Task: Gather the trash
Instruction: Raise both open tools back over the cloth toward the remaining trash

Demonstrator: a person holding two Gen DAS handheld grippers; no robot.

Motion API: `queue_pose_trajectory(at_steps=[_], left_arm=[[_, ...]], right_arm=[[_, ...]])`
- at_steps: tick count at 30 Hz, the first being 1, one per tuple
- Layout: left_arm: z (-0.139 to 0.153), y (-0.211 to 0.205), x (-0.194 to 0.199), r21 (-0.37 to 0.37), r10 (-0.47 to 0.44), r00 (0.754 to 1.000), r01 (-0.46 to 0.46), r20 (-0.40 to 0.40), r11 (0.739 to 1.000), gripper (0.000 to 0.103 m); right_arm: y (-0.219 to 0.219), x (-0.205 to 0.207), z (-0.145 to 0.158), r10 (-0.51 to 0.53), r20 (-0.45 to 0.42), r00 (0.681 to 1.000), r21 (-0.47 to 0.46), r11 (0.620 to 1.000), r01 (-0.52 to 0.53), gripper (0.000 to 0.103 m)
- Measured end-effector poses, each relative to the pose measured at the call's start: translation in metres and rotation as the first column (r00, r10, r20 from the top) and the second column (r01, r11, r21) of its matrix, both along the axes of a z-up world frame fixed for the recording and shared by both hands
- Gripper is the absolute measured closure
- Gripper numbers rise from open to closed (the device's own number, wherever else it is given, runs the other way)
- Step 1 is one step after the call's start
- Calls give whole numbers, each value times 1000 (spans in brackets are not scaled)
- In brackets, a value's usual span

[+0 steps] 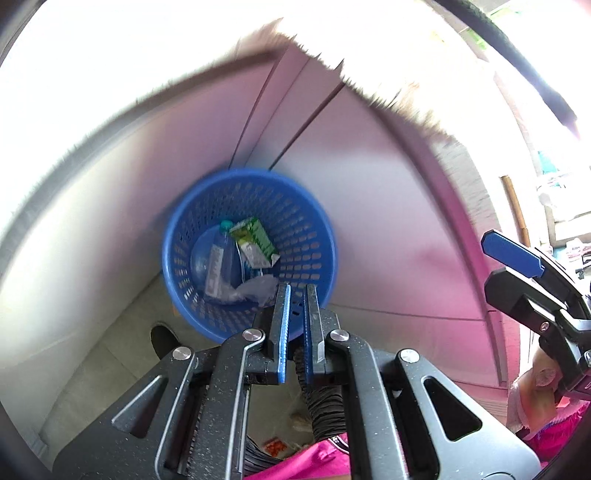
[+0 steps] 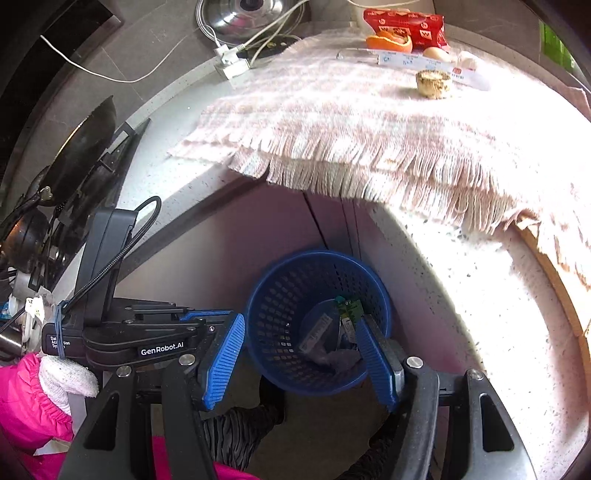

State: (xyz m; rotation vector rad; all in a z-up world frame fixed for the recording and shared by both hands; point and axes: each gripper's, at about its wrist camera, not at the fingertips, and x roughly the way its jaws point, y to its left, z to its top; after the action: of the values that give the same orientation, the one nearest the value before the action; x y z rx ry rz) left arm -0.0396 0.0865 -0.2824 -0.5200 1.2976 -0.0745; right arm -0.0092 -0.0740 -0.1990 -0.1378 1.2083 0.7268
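Closed left gripper (image 1: 295, 295) empty, right gripper (image 2: 301, 354) open above blue basket (image 2: 269, 295), below fringed counter edge (image 2: 369, 184).

Right gripper (image 2: 301, 354) hangs open and empty over the blue basket (image 2: 273, 295) on the floor, carton (image 2: 349, 307) and bottle (image 2: 317, 328) inside. Far right on the fringed cloth (image 2: 351, 122): orange peel (image 2: 391, 40), red packet (image 2: 406, 22), foil cup (image 2: 433, 83).

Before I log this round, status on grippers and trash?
Left gripper shut, empty. Right gripper open, empty. Basket holds bottle, carton. Peel, wrapper on counter.
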Motion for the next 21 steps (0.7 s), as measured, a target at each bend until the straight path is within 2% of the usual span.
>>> queue_pose_trajectory(at_steps=[3,6,8,12,19,21], left_arm=[[24,-2,3,20,-10,999,9,49,1000,100],[47,-5,8,32,-13,995,10,100,999,89],[61,-7,13,35,-14,991,9,131,999,85],[84,-9,27,33,-12,983,6,181,999,85],[109,-13,65,53,-24,975,12,221,998,84],[115,-13,73,56,-22,973,10,229,998,75]], right_arm=[[-3,2,19,8,29,1000,32,999,-9,37],[-8,6,39,6,66,998,52,999,-9,37],[-13,9,50,-2,89,996,67,998,-4,37],[-25,24,70,-42,122,992,99,995,30,36],[-54,56,92,-127,161,979,137,985,105,35],[-63,66,95,-152,165,974,146,981,129,35]])
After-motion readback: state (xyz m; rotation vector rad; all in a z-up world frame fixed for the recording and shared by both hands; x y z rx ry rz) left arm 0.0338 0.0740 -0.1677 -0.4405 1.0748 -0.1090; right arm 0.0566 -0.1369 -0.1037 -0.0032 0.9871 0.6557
